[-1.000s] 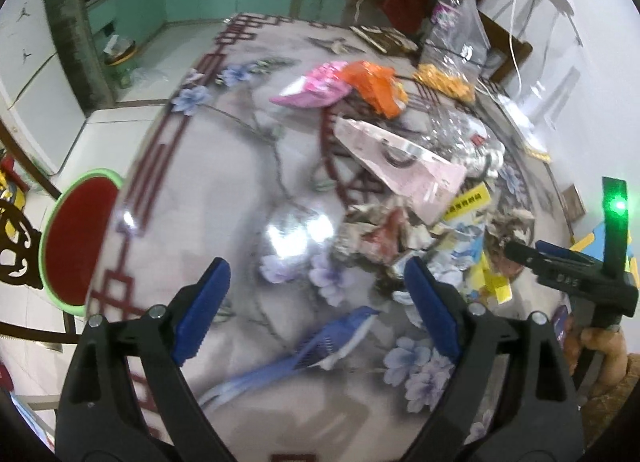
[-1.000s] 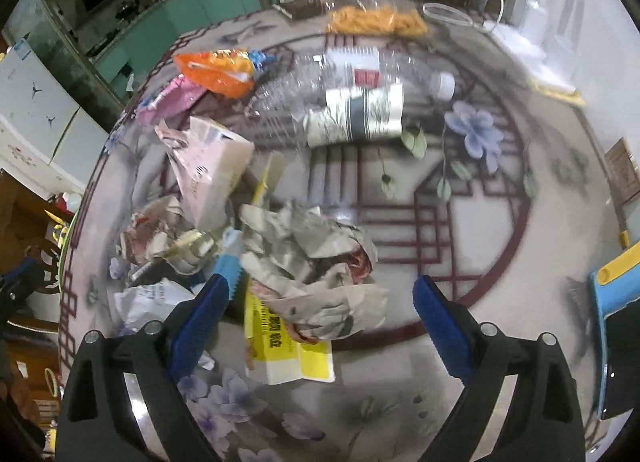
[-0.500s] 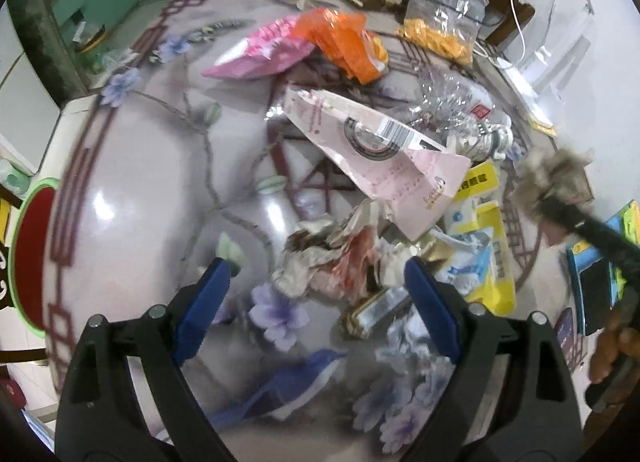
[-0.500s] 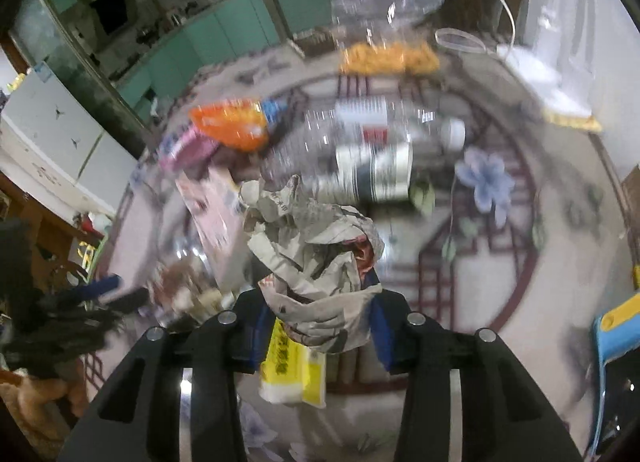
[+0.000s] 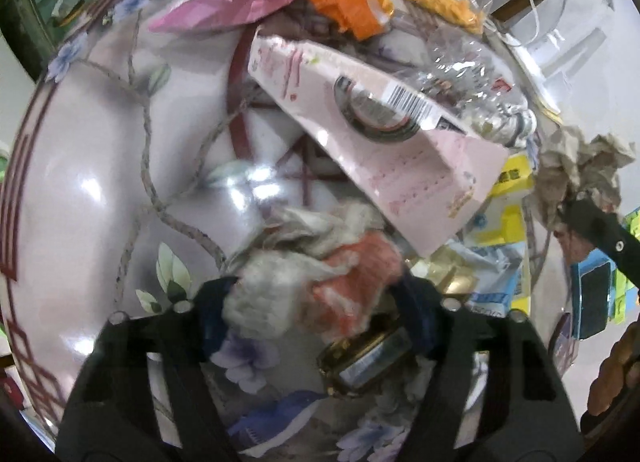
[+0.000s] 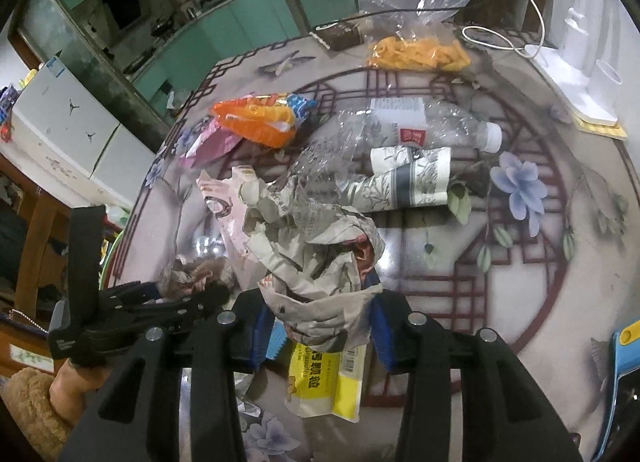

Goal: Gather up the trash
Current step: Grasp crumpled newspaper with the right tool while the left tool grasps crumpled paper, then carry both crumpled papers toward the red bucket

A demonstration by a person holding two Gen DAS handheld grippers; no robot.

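Observation:
Trash lies heaped on a glossy flower-patterned table (image 5: 92, 166). My left gripper (image 5: 316, 302) is shut on a crumpled white-and-red paper wad (image 5: 316, 262) at table level; it also shows in the right wrist view (image 6: 192, 274). My right gripper (image 6: 320, 326) is shut on a crumpled newspaper ball (image 6: 316, 258), held above the table; the ball shows at the right of the left wrist view (image 5: 576, 170). A pink carton (image 5: 376, 130), orange snack bag (image 6: 256, 118), pink wrapper (image 5: 224, 6), clear bottle (image 6: 424, 126), rolled paper cup (image 6: 404, 178) and yellow packet (image 6: 324, 378) lie around.
A gold-edged flat pack (image 5: 364, 362) lies just under my left gripper. A clear bag of orange snacks (image 6: 416, 50) and a white cable (image 6: 504, 42) sit at the table's far side. A blue-and-yellow item (image 6: 628, 346) lies at the right edge.
My left gripper moved forward and closed on the white-and-red paper wad. My right gripper closed on the newspaper ball and lifted it off the table.

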